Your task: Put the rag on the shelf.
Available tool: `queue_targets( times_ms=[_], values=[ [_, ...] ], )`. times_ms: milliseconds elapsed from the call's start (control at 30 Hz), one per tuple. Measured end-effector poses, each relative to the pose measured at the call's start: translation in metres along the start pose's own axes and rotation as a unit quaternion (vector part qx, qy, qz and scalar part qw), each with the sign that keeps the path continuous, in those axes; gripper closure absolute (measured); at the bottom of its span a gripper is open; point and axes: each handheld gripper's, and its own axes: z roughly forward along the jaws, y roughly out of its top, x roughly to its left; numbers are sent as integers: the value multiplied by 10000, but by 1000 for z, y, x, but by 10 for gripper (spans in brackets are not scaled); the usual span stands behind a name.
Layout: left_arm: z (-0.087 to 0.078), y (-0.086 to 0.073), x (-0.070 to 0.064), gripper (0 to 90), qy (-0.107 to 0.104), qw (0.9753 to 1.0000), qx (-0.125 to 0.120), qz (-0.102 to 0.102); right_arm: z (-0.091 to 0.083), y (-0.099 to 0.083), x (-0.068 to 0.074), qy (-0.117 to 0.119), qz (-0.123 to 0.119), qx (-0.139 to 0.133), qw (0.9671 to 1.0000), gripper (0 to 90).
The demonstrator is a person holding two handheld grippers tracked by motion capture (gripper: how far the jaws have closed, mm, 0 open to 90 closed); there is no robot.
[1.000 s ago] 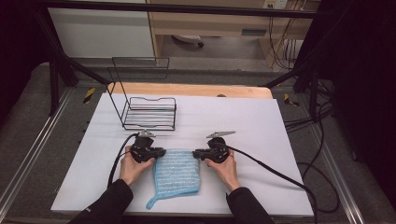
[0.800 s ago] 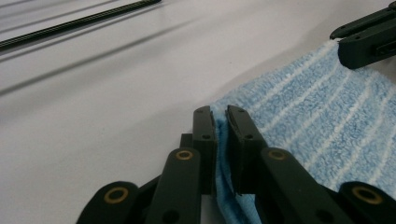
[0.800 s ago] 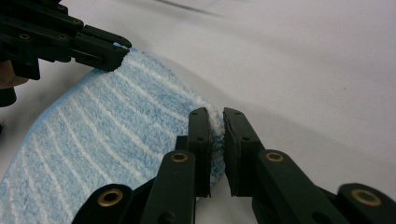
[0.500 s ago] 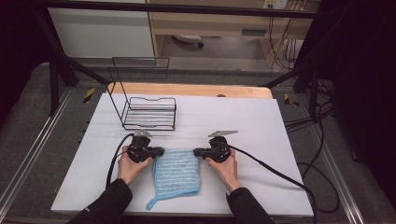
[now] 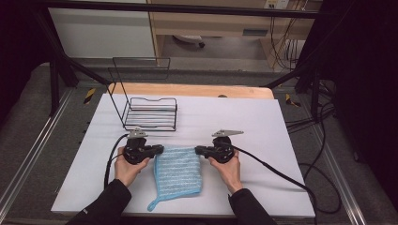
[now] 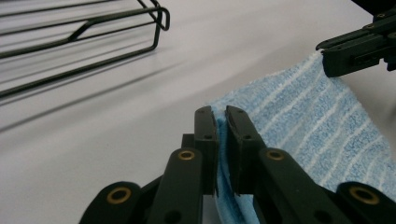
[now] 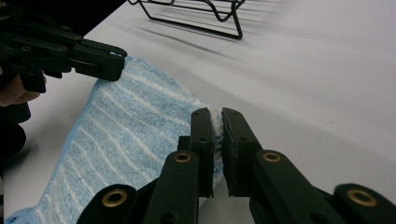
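A light blue striped cloth [image 5: 178, 171] lies flat on the white table [image 5: 263, 126], a hanging loop at its near left corner. My left gripper [image 5: 160, 149] is shut on the cloth's far left corner, and the cloth [image 6: 299, 116] runs between its jaws in the left gripper view. At the far right corner my right gripper [image 5: 197, 150] is shut on the cloth [image 7: 126, 126]. The two grippers face each other across the cloth's far edge. Each gripper view also shows the other gripper [image 6: 327, 58] [image 7: 119, 63] pinching its own corner.
A black wire rack [image 5: 150, 112] stands on the table just behind the left gripper, and its base wires [image 6: 79, 42] [image 7: 196, 14] appear in both gripper views. Black cables trail from both grippers. The table's wooden far edge [image 5: 197, 90] lies beyond.
Both grippers have stayed on the cloth's far corners; the cloth's far edge sits slightly nearer the person than one second ago.
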Motion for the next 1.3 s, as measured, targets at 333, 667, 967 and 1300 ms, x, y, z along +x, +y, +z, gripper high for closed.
queue_targets(
  times_ms=[333, 667, 967, 1300],
  values=[
    [-15, 5, -7, 837, 105, 9994, -307, 142, -10, 8, 10, -42, -292, -245, 9993, 843],
    [-28, 9, -17, 836, 112, 9980, -562, 284, -19, 14, 17, -51, -461, -469, 9978, 843],
    [-38, 12, -25, 837, 151, 9963, -752, 394, -28, 20, 25, -97, -675, -637, 9956, 846],
    [-47, 16, -33, 837, 120, 9942, -947, 505, -39, 24, 27, -45, -710, -859, 9938, 846]
  ],
)
